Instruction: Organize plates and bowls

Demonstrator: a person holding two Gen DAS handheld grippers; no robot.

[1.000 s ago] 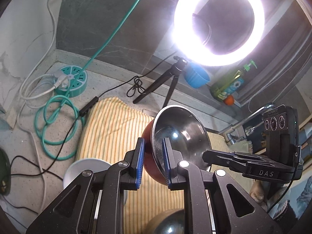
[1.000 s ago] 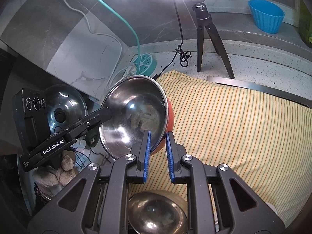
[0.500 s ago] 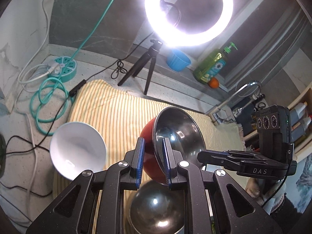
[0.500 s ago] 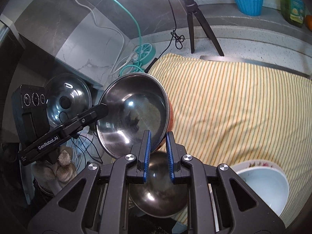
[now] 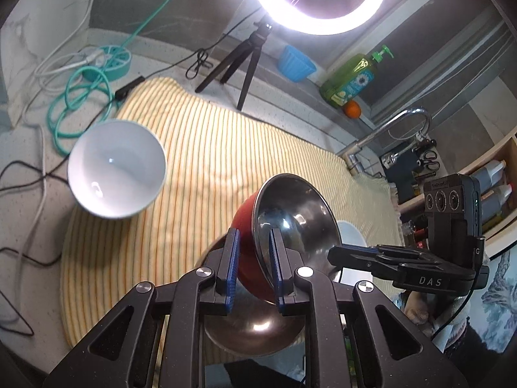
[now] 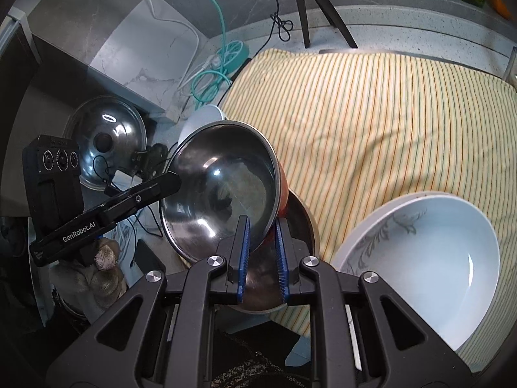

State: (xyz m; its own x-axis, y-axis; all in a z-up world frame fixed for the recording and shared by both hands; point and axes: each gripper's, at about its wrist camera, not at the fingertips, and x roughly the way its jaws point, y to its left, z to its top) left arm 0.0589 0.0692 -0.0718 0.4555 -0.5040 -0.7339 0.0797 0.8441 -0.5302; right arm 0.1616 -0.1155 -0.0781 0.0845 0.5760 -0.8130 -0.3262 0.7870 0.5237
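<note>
Overhead, both tongs share one load: a steel bowl with a red outside (image 5: 292,218), tilted on edge. Left tongs (image 5: 253,266) nipped tight on its near rim, one blue pad on the red outer wall, one inside. Right tongs (image 6: 261,253) likewise pinched on the opposite rim, seen in the right wrist view with the red-sided bowl (image 6: 223,187) open toward the lens.

Directly beneath the held bowl, a second steel bowl (image 5: 255,329) sits upright at the near edge of the yellow striped cloth (image 5: 206,168) spread over the bench (image 5: 29,148). Cannot tell if the two bowls touch.

White bowl (image 5: 116,168) rests on the cloth's left edge, well apart from the steel pair. Right wrist view shows a larger white bowl with grey leaf pattern (image 6: 429,258) nested in a white plate, just beside the lower steel bowl.

Behind the cloth: ring light (image 5: 318,0) on tripod, blue cup (image 5: 295,64), green soap bottle (image 5: 350,80), coiled teal cable (image 5: 80,103).
</note>
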